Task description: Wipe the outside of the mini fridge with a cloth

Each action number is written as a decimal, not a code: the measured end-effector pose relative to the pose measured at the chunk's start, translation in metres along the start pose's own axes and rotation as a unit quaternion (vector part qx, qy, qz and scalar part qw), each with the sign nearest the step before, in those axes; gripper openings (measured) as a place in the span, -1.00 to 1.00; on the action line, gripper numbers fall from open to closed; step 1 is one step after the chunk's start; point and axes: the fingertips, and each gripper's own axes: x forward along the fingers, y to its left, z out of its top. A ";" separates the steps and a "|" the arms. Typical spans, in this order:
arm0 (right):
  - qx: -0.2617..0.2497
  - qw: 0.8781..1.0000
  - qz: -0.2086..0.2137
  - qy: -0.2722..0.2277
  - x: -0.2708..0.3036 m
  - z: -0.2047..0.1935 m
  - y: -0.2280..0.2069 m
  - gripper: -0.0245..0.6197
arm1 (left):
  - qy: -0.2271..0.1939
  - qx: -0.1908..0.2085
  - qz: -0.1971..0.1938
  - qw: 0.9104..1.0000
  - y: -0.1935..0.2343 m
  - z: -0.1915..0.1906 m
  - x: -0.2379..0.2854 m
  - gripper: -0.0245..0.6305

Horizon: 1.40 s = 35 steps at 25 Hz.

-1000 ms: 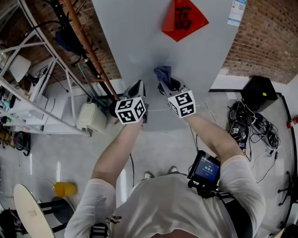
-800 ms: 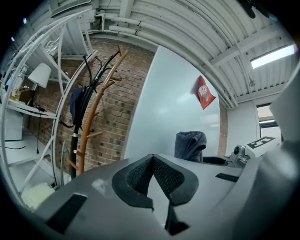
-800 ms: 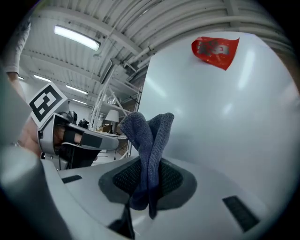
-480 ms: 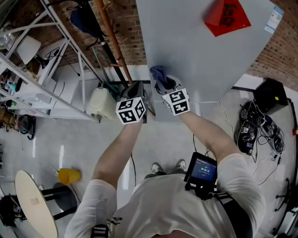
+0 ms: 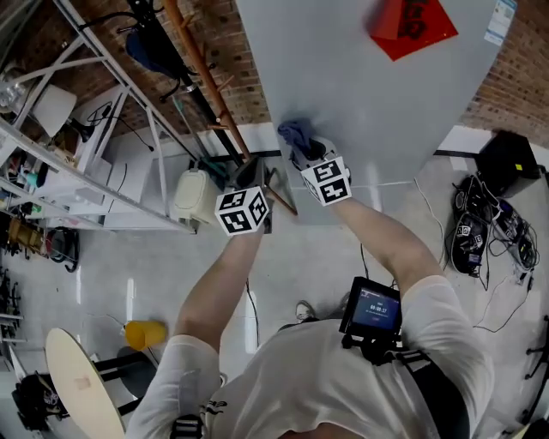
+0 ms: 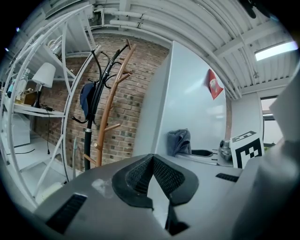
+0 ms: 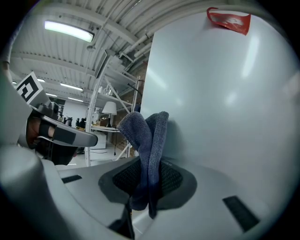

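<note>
The fridge (image 5: 360, 94) is a tall pale grey box with a red paper square (image 5: 410, 24) on its face. My right gripper (image 5: 302, 153) is shut on a blue-grey cloth (image 5: 298, 135), whose folded end (image 7: 146, 136) is pressed against the fridge's front (image 7: 225, 103) near its left edge. My left gripper (image 5: 255, 177) is just left of it, beside the fridge's corner, shut with nothing between its pads (image 6: 154, 176). In the left gripper view the cloth (image 6: 179, 140) and the right gripper (image 6: 220, 153) show against the fridge (image 6: 187, 108).
A wooden coat stand (image 5: 210, 81) and a white metal rack (image 5: 86, 129) are left of the fridge. A cream canister (image 5: 192, 195) sits on the floor beside it. A black box (image 5: 510, 163) and tangled cables (image 5: 480, 236) lie at the right, a yellow cup (image 5: 144, 333) at lower left.
Both grippers and the cloth have slid left across the fridge's front toward its left edge. The head view has swung, so the fridge sits further right in the frame.
</note>
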 end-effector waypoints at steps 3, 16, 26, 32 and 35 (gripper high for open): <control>0.005 1.000 -0.006 -0.001 -0.008 -0.002 -0.010 -0.66 | 0.004 0.002 -0.009 1.000 -0.011 -0.001 0.007 -0.92; 0.011 0.998 -0.067 0.006 -0.079 -0.028 -0.100 -0.66 | 0.013 0.010 -0.064 0.998 -0.097 -0.012 0.046 -0.92; 0.026 0.992 -0.125 0.011 -0.144 -0.049 -0.186 -0.66 | 0.024 0.015 -0.104 0.994 -0.178 -0.024 0.081 -0.92; 0.036 0.986 -0.163 0.018 -0.184 -0.066 -0.244 -0.66 | 0.029 0.016 -0.126 0.992 -0.224 -0.030 0.104 -0.92; 0.040 0.983 -0.178 0.018 -0.202 -0.071 -0.270 -0.66 | 0.030 0.020 -0.134 0.990 -0.246 -0.033 0.114 -0.92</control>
